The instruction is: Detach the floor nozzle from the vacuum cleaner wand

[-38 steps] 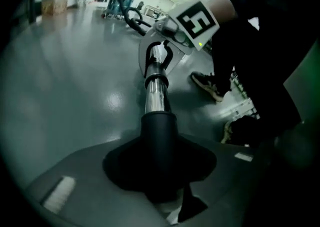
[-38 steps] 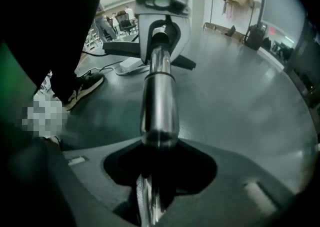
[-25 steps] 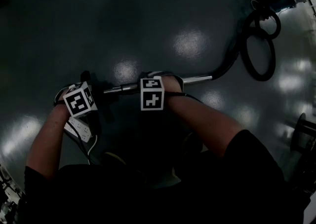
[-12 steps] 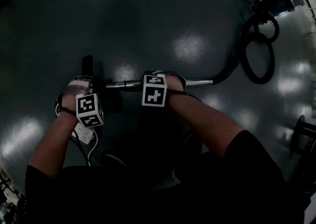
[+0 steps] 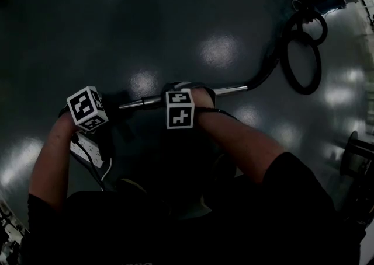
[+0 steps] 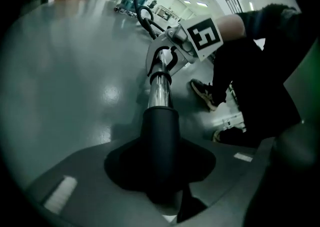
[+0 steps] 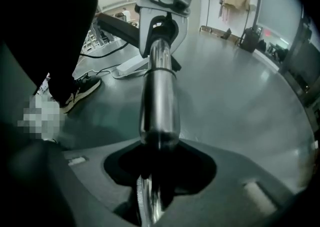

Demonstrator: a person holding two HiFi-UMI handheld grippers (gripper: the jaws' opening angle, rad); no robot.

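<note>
While my left gripper (image 6: 162,173) clamps the floor nozzle (image 6: 160,138) by its black neck and my right gripper (image 7: 157,173) clamps the joined chrome wand (image 7: 159,96), a white power strip (image 5: 92,148) lies under my left hand and the hose (image 5: 305,91) coils at the floor's far right.

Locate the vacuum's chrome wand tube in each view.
Head view: wand tube crosses the middle, left to right.
Left gripper view: wand tube at centre, rising out of a black sleeve.
Right gripper view: wand tube at centre, running upward.
Shared landmark: white power strip on the floor.
</note>
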